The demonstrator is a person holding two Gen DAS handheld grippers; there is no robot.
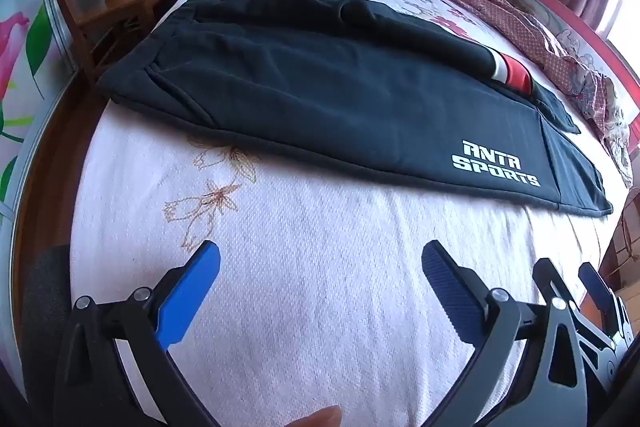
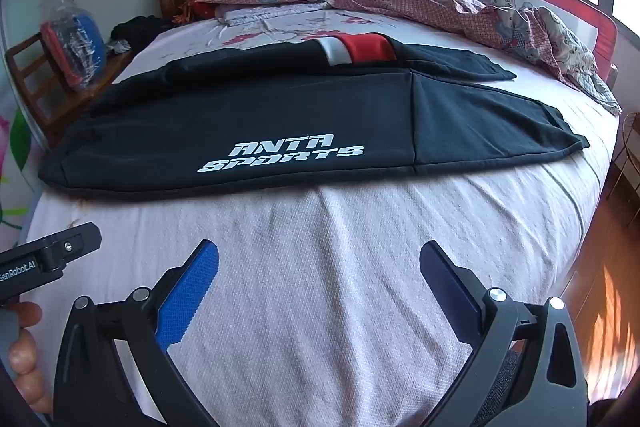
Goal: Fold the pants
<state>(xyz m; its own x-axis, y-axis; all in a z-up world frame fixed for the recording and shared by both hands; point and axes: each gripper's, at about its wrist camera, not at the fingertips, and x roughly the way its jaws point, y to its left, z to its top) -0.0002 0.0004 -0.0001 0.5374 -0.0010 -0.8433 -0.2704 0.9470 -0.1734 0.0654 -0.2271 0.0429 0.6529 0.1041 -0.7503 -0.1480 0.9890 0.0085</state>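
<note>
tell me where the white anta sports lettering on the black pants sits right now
The white lettering sits on the near leg of the black pants, close to its front edge on the pale bedsheet, left of a cross seam.

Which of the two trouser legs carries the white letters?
The near leg, the one closest to both open claws, carries the white "ANTA SPORTS" print. The far leg has no letters; it has a red and white band.

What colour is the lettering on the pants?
White, on the black pants; the lettering shows best in the right wrist view.

Left gripper (image 1: 320, 267) tilted downward, fingers spread wide, empty, right gripper (image 2: 319, 267) likewise
</note>
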